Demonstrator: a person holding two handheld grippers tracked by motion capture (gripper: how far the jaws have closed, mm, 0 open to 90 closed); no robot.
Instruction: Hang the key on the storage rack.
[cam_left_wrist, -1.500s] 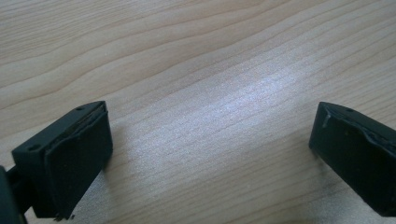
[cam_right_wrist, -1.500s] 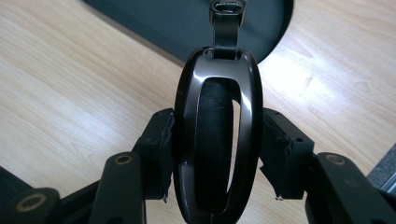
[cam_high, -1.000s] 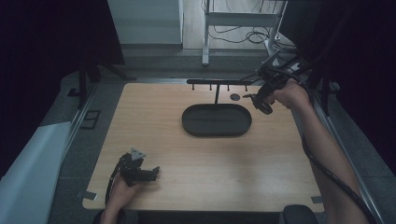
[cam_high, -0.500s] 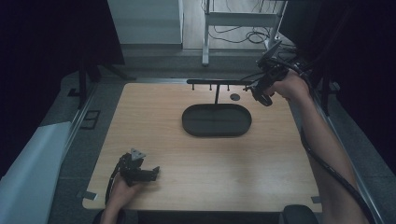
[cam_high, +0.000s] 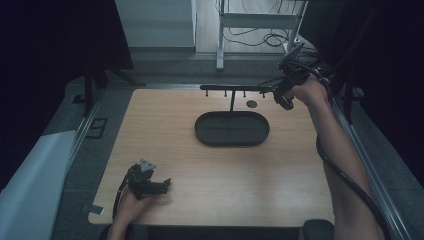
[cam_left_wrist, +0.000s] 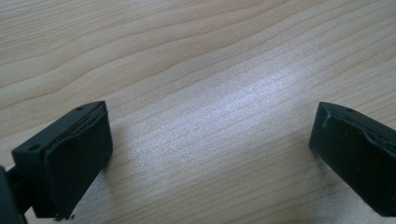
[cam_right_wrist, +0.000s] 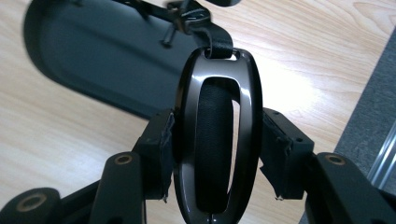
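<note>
The wooden table (cam_high: 210, 190) takes up the middle of the high view. It is light brown with wavy lines in the wood.

Next biggest is the dark oval tray (cam_high: 232, 128). It sits a bit above the middle of the table. A thin post rises from its far side and holds up a long black bar (cam_high: 230, 88) with small pegs hanging under it. The bar runs across the upper middle of the picture.

The person's right arm (cam_high: 340, 165) reaches up the right side of the picture. Its hand holds the right gripper (cam_high: 280, 92) at the upper right, just by the right end of the bar.

In the right gripper view, a shiny black oval ring (cam_right_wrist: 215, 135) with a soft dark pad inside stands in the middle. The two jaws press on it, one on each side, so they are clamped on it. A short strap at the top of the ring goes up to the bar, near the top of that picture. The tray lies behind it at the upper left.

The left gripper (cam_high: 150, 182) lies low on the table at the lower left, held by the left hand (cam_high: 131, 200). In the left gripper view its jaws are wide apart, with bare wood between them.

A small dark round spot (cam_high: 251, 104) sits on the table right of the post.
</note>
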